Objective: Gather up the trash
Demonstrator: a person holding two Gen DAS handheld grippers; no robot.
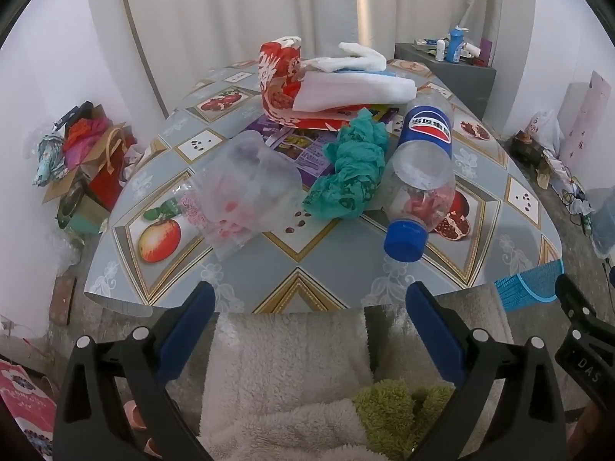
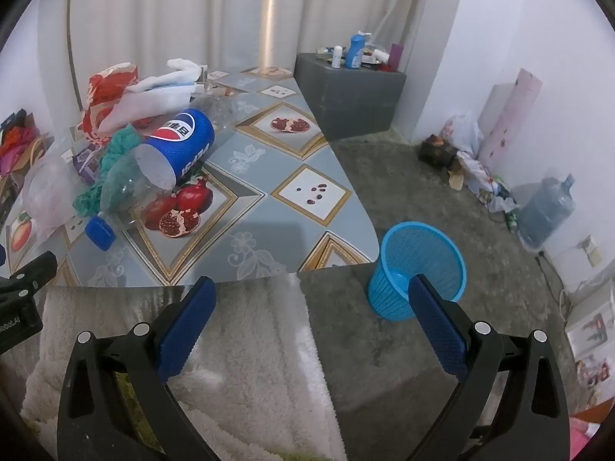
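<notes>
Trash lies on the fruit-patterned table (image 1: 292, 269): an empty plastic bottle (image 1: 423, 169) with a blue cap and label, a crumpled teal paper (image 1: 349, 169), a clear plastic bag (image 1: 246, 188), purple wrappers (image 1: 296, 146), and a red patterned box (image 1: 284, 88) with white tissue on top. My left gripper (image 1: 311, 319) hangs open before the table's near edge, nothing between its fingers. My right gripper (image 2: 311, 315) is open too, above a fluffy white blanket (image 2: 238, 345), with the bottle (image 2: 161, 161) to its far left. A blue mesh bin (image 2: 419, 269) stands on the floor beside the table.
A grey box (image 2: 353, 92) with bottles on it stands behind the table. Bags and clutter (image 1: 84, 153) pile against the left wall. A water jug (image 2: 546, 207) and bags sit by the right wall. The carpeted floor (image 2: 423, 176) is open around the bin.
</notes>
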